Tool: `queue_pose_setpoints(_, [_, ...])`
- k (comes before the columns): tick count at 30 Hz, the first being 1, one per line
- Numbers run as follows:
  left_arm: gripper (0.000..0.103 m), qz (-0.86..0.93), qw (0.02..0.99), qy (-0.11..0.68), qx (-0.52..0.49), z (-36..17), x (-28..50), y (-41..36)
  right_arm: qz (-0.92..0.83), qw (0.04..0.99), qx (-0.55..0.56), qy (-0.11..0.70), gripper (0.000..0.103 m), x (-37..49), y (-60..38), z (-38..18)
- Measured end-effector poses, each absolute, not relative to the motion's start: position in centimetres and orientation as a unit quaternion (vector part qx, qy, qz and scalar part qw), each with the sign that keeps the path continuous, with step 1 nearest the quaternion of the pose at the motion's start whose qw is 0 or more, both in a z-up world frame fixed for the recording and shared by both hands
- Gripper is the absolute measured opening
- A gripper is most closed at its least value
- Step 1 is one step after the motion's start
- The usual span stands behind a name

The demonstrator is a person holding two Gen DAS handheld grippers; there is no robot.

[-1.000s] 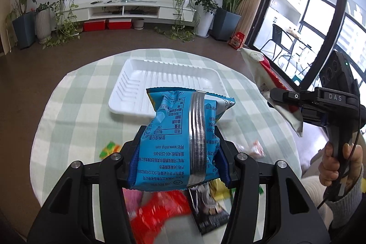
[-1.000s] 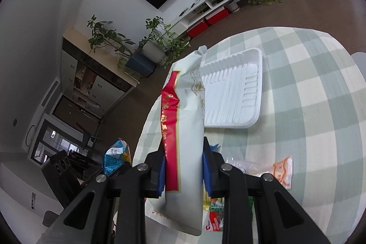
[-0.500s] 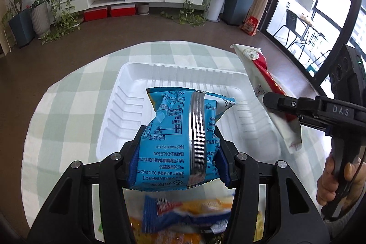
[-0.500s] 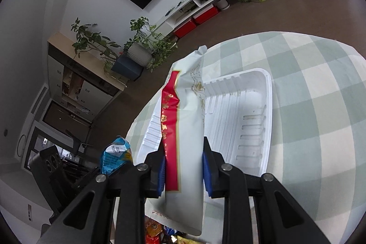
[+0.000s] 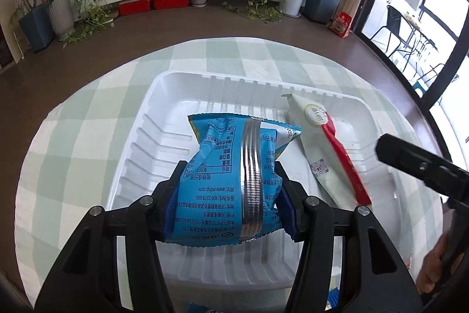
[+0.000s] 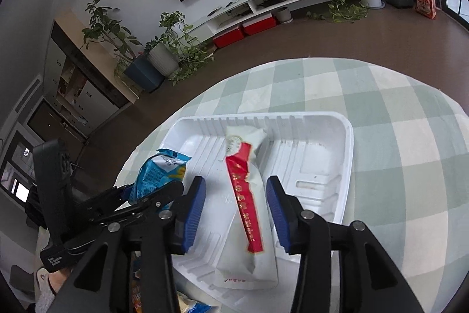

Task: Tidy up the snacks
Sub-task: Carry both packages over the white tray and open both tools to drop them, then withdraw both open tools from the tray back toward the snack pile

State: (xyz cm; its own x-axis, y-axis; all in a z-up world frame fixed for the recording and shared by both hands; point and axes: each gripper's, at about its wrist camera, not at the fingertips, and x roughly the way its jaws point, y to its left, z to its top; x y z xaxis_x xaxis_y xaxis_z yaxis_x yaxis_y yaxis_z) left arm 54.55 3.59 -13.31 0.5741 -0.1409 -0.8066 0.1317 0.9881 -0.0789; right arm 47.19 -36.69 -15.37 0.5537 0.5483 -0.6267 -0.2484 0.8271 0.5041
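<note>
A white ribbed plastic tray (image 5: 152,119) sits on a round table covered with a green-and-white checked cloth (image 5: 73,119), and everything here is placed against that tray. The left gripper (image 5: 228,201) points steeply down over the tray's near-left part, its blue-padded jaws pressed against both sides of a blue snack bag (image 5: 222,181) with a silver seam; the bag is held upright above the tray floor, its crimped top toward the tray's far wall. In the right wrist view the same bag (image 6: 159,172) and left gripper (image 6: 146,195) show at the tray's left edge. The right gripper (image 6: 236,206) slants down over the tray's near side with its jaws parted; they have just been opening, and the white packet with a red stripe (image 6: 243,201) lies between them, free of both blue pads (image 6: 195,204). That packet (image 5: 325,154) rests in the tray's right half, lengthways from the far wall toward the near rim, its lower end lying over that rim. The right gripper's dark body (image 5: 422,166) reaches in from the tray's right, with the person's hand (image 5: 433,269) on its handle below.
</note>
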Motion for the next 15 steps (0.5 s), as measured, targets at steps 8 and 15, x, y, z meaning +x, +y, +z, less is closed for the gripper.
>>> queue_pose_setpoints(8, [0.067, -0.079, 0.901, 0.424, -0.051, -11.7, 53.8, 4.6, 0.241, 0.873, 0.172, 0.388, 0.057, 46.1, -36.6, -13.9])
queue_pose_setpoints(15, [0.067, -0.082, 0.906, 0.414, -0.040, -9.5, 50.6, 5.1, 0.247, 0.877, 0.157, 0.381, 0.061, 44.7, -36.4, -13.3])
